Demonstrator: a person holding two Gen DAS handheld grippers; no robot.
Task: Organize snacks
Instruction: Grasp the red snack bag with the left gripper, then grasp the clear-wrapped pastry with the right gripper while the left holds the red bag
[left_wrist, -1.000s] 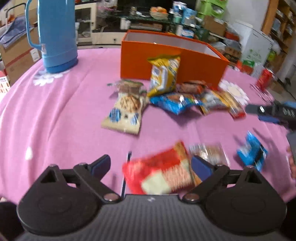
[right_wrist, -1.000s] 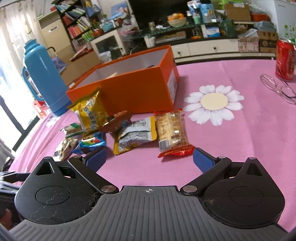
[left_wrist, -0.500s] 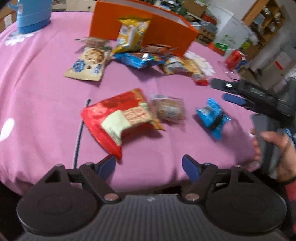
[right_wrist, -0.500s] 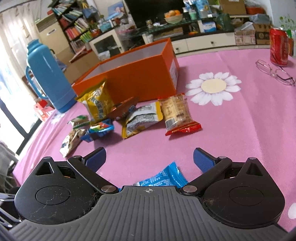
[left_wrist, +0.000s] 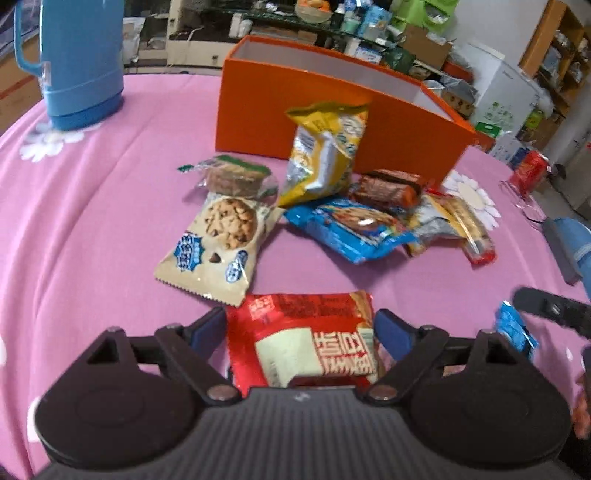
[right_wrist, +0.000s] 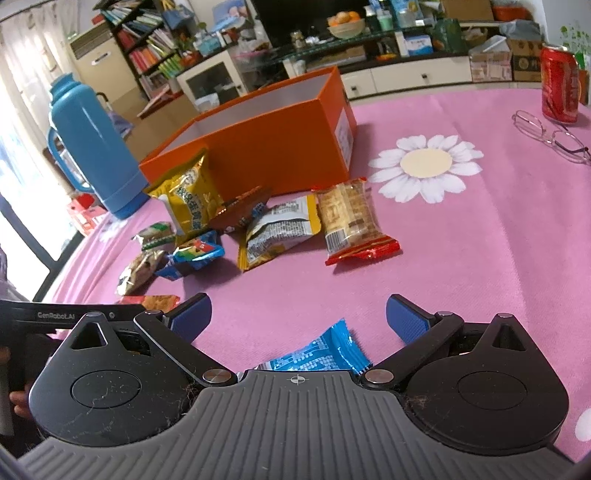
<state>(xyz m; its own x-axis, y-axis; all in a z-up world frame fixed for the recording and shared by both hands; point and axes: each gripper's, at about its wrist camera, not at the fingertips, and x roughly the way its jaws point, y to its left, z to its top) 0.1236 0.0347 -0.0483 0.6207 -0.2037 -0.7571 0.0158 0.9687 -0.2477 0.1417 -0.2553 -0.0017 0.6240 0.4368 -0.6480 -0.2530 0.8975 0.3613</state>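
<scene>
On a pink tablecloth (left_wrist: 92, 221), nearly every snack lies outside the orange box (left_wrist: 280, 110).
Left gripper (left_wrist: 301, 332), just reopening, straddles a red cracker packet (left_wrist: 306, 343); right gripper (right_wrist: 297, 317) gapes over a blue wrapper (right_wrist: 317, 354).

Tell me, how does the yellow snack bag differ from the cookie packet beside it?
The yellow snack bag stands propped against the orange box; the cookie packet lies flat on the pink tablecloth. The yellow bag is puffy and crinkled, the cookie packet flatter and cream-coloured, with a chocolate-chip cookie pictured. Both are sealed and still outside the box.
</scene>
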